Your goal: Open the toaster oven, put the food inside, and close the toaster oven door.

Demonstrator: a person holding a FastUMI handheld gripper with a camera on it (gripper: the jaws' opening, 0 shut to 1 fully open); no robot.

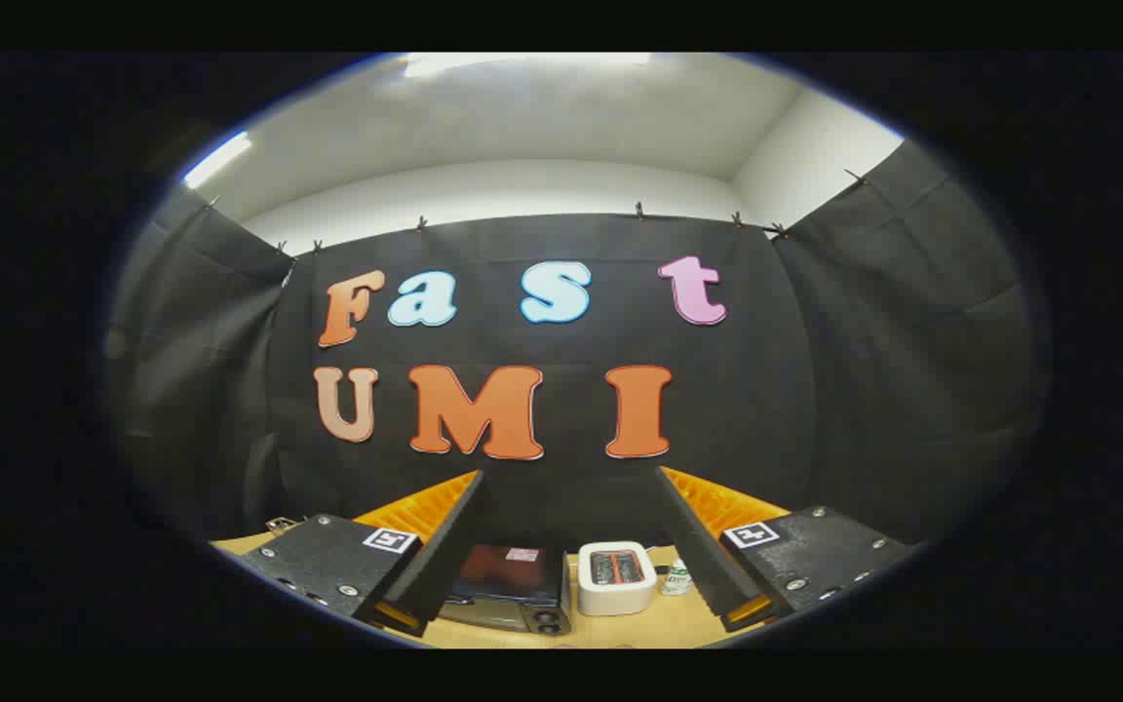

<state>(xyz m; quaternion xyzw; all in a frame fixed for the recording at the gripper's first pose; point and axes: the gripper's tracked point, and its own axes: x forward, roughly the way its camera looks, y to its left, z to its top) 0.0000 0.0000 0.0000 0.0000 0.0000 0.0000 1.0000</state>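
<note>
- The gripper (569, 561) hangs high above the table (620, 629) with its two fingers (445, 546) spread wide apart; nothing is between them.
- The toaster oven (508, 585) stands on the table, beyond the fingers and nearer to the left one. It is dark, with a reddish top, and two round knobs show at its front right corner. Its front is seen from too steep an angle, so I cannot tell where the handle sits; the door looks closed, but this is my judgement.
- Just beside it, to the right, stands a white toaster (616, 577) with two slots, and next to that a small bottle (677, 577).
- I cannot make out the food from here.
- The oven is probably a stiff metal box, heavy enough to stay in place when the door is pulled. The glass door is likely smooth and slippery, so the handle bar at the top edge of the door is the better place to hold.
- The door surely swings on a hinge, so the pull must follow an arc.
</note>
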